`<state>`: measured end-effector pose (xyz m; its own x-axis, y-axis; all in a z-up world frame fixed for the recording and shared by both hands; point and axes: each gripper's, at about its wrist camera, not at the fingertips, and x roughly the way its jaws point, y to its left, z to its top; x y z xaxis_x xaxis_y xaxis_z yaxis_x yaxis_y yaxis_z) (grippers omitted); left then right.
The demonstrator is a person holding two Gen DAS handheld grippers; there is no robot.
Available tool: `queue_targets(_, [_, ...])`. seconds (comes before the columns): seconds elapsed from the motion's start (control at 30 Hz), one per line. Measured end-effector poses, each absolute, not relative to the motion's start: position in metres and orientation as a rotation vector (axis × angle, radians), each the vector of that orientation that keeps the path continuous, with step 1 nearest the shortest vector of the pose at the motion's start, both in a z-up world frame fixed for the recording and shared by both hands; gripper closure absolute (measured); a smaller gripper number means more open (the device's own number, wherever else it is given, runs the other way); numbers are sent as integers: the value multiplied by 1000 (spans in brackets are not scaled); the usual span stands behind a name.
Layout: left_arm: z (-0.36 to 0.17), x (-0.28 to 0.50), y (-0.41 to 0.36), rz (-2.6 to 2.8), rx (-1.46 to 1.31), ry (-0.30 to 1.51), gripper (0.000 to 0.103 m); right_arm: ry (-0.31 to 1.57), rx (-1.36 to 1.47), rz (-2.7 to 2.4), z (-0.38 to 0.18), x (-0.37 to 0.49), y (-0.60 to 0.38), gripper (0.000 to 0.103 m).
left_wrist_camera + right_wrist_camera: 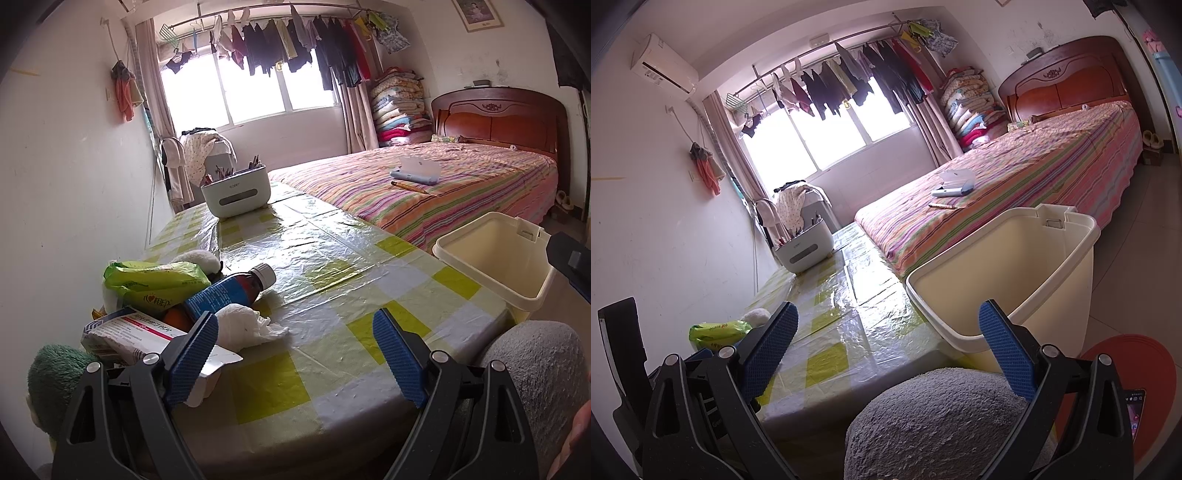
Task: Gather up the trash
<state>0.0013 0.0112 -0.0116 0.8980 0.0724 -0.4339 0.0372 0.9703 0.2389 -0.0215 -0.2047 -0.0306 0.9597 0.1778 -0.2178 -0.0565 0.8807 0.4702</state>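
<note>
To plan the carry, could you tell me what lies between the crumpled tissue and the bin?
Only bare checkered tablecloth lies between the crumpled tissue and the bin, as the left wrist view shows.

medicine box (125, 332) partly hidden behind left claw (295, 354) finger, print too small to read. orange item (173, 318) under bottle (229, 290), mostly covered, kind unclear. green plush (55, 384) cut by left claw body. grey cushion (934, 417) cut by lower frame edge. phone (1136, 410) half hidden behind right claw (886, 350) arm. tabletop (317, 258) left part blocked in right wrist view. bin (1015, 266) base unseen.
</note>
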Motion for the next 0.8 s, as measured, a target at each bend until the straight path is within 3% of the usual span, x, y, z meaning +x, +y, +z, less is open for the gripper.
queue_targets(0.8, [-8, -12, 17, 16, 211, 370, 20, 194, 493, 151, -36, -34, -211, 6])
